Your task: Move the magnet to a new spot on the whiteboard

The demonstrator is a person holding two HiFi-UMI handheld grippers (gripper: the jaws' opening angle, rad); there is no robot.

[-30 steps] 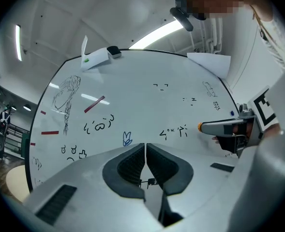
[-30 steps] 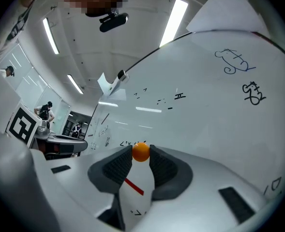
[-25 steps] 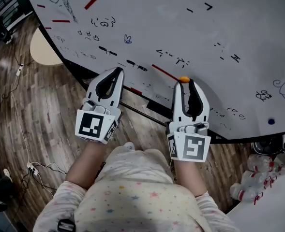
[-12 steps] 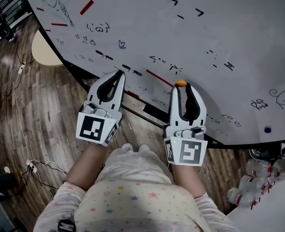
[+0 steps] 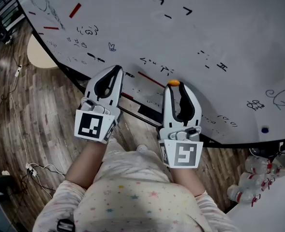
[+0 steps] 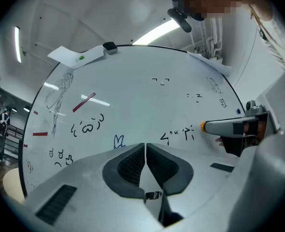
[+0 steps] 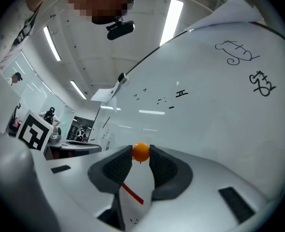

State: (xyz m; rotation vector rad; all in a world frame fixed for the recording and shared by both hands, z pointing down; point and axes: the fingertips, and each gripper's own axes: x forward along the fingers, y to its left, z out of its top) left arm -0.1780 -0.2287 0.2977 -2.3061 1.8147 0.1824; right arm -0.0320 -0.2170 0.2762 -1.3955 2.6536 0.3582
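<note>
Orange magnet (image 7: 141,152) pinched in the tips of the right gripper (image 5: 174,85) at the whiteboard (image 5: 229,28); left gripper (image 6: 145,147), jaws pressed together, hangs alongside.

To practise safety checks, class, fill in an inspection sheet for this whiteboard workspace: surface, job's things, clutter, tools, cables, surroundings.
Surface: whiteboard, covered in black scribbles and small drawings.
Job's things: orange magnet, at the board, between the right tool's jaws.
Clutter: red strip and blue dot on the board; bottles at lower right.
Tools: right tool shut on the magnet; left tool shut, nothing in it.
Cables: white cable on the floor, left.
Surroundings: wood-plank floor; pale round seat beside the board.
</note>
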